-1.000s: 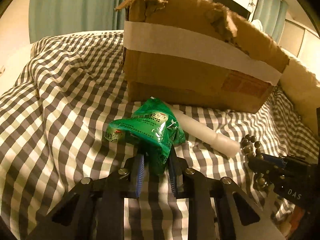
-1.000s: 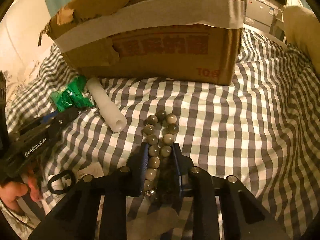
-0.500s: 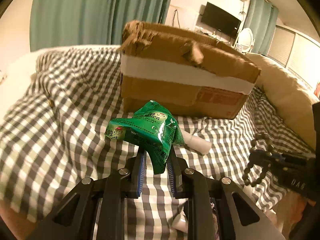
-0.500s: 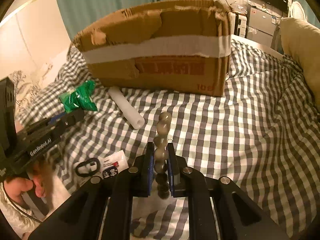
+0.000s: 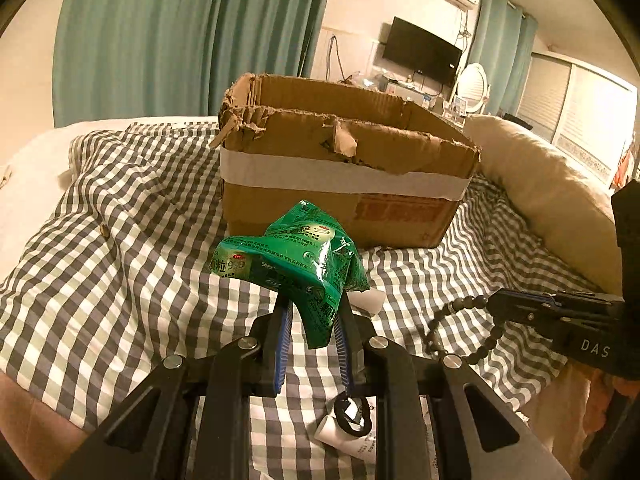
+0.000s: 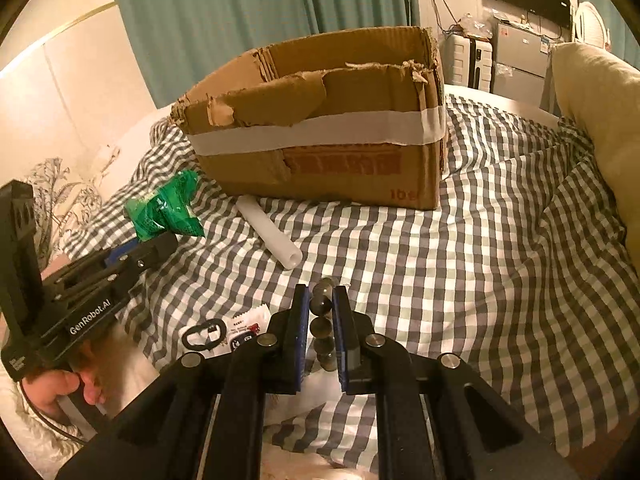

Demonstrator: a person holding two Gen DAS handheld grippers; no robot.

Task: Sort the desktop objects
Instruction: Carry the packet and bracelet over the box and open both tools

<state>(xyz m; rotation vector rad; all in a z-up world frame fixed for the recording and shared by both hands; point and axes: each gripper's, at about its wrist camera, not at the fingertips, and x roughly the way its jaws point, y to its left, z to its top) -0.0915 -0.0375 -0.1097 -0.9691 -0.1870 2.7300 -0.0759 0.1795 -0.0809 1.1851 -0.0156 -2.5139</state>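
At the far left of the right wrist view, a hand (image 6: 60, 390) holds the left gripper (image 5: 311, 314), whose blue-padded jaws are pinched on the lower tail of a green packet (image 5: 304, 264). The packet is crinkled glossy film with pale print, bunched into folds, and it stands up above the fingertips, clear of the checked cloth (image 5: 120, 240) beneath.

Just right of the packet, a white tube (image 6: 270, 232) lies on the cloth, smooth, round and hollow at its near end. It runs diagonally from the front foot of the cardboard box (image 6: 320, 140) towards the near edge of the bed. Closer in, a flat white sachet (image 6: 244, 326) lies with a black oval ring (image 6: 204, 334) on or beside it.

Behind these stands the box, open-topped, of corrugated brown board with ragged torn rims and a pale tape band (image 6: 320, 132) around its walls. Its inside cannot be seen.

Further right, the right gripper (image 6: 320, 308) has its jaws nearly together, clamped on a bead bracelet (image 6: 322, 324). The beads are round, dark and polished; in the left wrist view the loop hangs from the fingertips in the air, off the cloth.

To the right of the box the grey-and-white gingham lies rumpled but bare, leaving room there. A cream pillow (image 6: 600, 128) bounds the right side, and teal curtains (image 5: 180, 40) hang behind the bed.
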